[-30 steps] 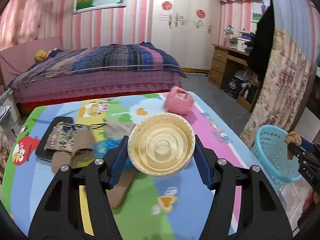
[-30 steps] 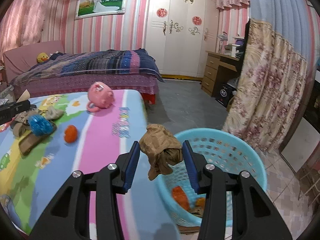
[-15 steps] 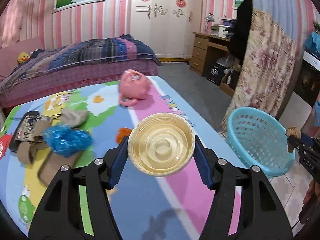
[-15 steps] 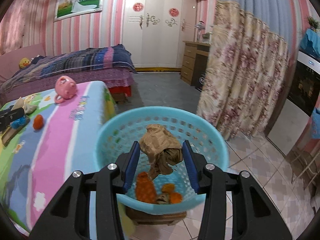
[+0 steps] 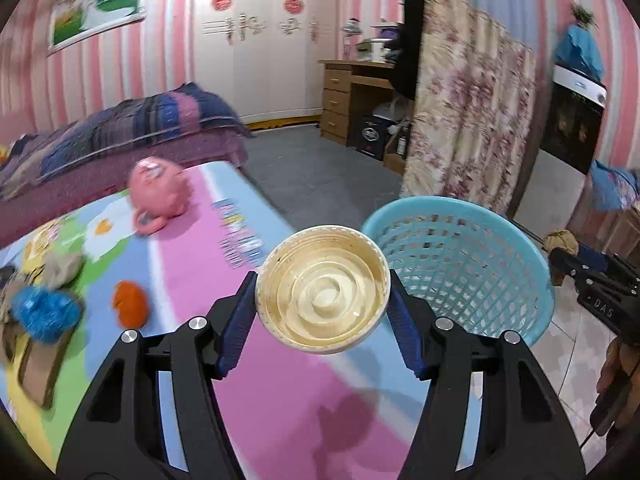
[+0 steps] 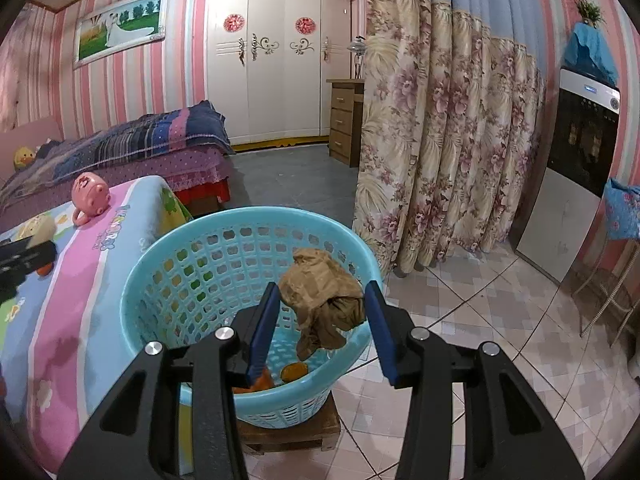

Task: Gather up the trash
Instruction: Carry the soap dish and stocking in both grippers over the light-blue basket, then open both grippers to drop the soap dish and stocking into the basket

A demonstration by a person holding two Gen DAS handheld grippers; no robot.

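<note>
My left gripper (image 5: 323, 307) is shut on a dirty cream plastic bowl (image 5: 323, 288), held above the table's right edge, just left of the light blue basket (image 5: 460, 264). My right gripper (image 6: 320, 320) is shut on a crumpled brown paper wad (image 6: 322, 296), held over the basket's (image 6: 168, 264) right side. Orange scraps (image 6: 294, 371) lie in the basket's bottom. The right gripper (image 5: 560, 256) with its paper also shows at the right of the left wrist view. An orange scrap (image 5: 130, 308), a blue crumpled wad (image 5: 42, 312) and brown paper pieces lie on the table.
The basket stands on a small wooden stool (image 6: 292, 436) beside the table with the colourful cartoon cloth (image 5: 288, 400). A pink piggy toy (image 5: 158, 196) sits at the table's far side. A floral curtain (image 6: 440, 140) hangs right of the basket, a bed (image 6: 120, 148) behind.
My left gripper has carried the bowl right, from over the table's middle to near the basket. My right gripper has brought the paper wad from beside the basket to over its inside.
</note>
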